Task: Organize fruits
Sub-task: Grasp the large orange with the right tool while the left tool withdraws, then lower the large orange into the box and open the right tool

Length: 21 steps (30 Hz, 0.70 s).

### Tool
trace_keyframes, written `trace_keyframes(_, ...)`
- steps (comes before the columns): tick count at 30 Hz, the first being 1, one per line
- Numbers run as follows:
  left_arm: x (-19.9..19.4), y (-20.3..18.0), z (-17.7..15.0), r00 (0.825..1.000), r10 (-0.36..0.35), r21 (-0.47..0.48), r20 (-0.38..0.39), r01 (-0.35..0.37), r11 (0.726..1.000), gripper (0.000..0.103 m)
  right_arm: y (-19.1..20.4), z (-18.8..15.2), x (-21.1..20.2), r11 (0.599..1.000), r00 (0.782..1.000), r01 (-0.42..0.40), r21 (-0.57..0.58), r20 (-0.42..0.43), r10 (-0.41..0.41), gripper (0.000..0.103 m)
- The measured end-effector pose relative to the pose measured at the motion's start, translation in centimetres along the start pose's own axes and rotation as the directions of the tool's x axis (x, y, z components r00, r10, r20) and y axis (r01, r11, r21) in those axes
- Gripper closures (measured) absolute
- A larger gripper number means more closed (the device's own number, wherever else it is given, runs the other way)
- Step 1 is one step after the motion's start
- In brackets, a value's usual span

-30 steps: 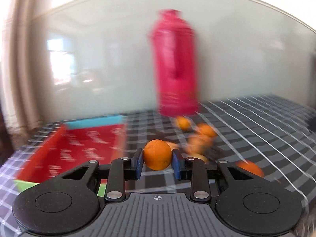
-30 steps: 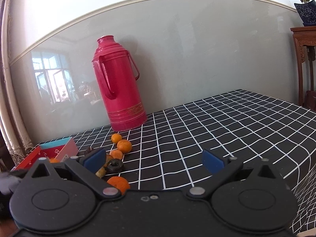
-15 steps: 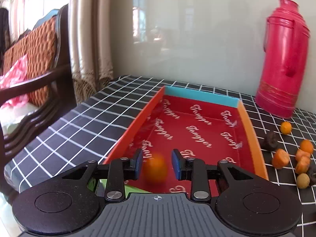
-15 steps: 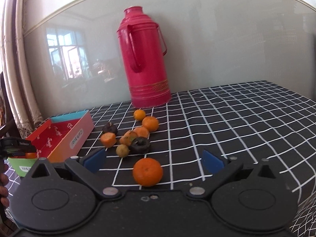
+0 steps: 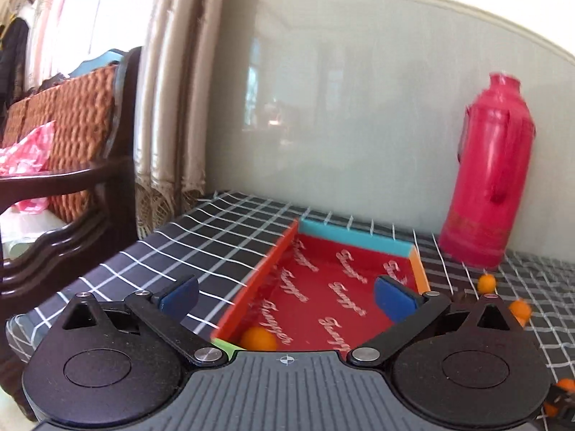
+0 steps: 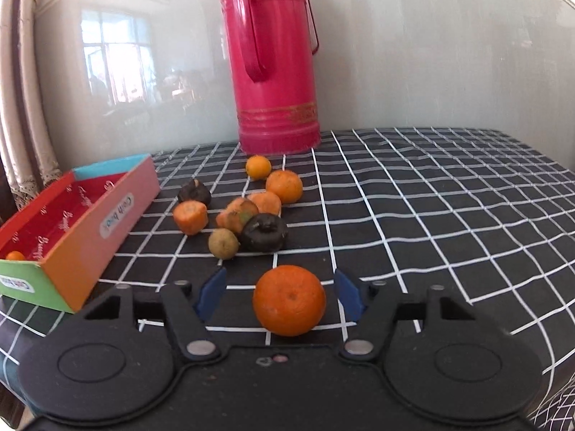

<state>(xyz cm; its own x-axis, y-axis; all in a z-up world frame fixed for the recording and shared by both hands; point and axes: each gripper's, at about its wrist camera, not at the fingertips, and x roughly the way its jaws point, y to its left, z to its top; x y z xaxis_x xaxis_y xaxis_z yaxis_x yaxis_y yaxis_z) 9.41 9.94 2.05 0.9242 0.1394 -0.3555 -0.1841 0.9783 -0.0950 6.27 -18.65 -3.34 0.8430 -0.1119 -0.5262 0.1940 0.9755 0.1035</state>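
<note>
Shallow red box [image 6: 82,212] w/ teal far wall, orange side, green near end; lies flat on table left of fruit pile. One small orange [image 5: 258,338] inside, near-left corner. Big orange [image 6: 289,300] alone, nearest. Behind it, loose cluster [image 6: 248,204]: several small oranges, two dark fruits, one yellow-green, mostly touching.

Strong daylight comes from the window [image 5: 54,36] at my left, overexposed there. The glossy wall [image 6: 431,54] reflects it. My left view is slightly motion-blurred; the edges bend strongly.
</note>
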Motion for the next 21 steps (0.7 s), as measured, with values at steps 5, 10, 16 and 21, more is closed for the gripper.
trace_keyframes(5, -0.1, 3.3, 0.3, 0.998, 0.064, -0.090, -0.006, -0.064, 0.994, 0.000, 0.0, -0.3, 0.3, 1.000, 1.000, 0.014, 0.009, -0.011, -0.014, 0.069)
trace_keyframes(10, 0.1, 6.2, 0.4, 0.988, 0.153, -0.164, -0.012, -0.153, 0.975, 0.000, 1.0, 0.0, -0.6, 0.999, 0.999, -0.035, -0.011, 0.033, 0.035, 0.069)
trace_keyframes(16, 0.5, 9.2, 0.2, 0.976, 0.213, -0.237, -0.045, -0.217, 0.947, 0.000, 5.3, 1.7, -2.5, 0.967, 0.961, -0.221, -0.127, 0.142, 0.238, 0.069)
trace_keyframes(21, 0.3, 10.4, -0.2, 0.969, 0.246, -0.238, -0.038, -0.248, 0.939, 0.000, 11.0, 2.9, -1.9, 0.895, 0.903, -0.376, -0.239, 0.120, 0.411, 0.069)
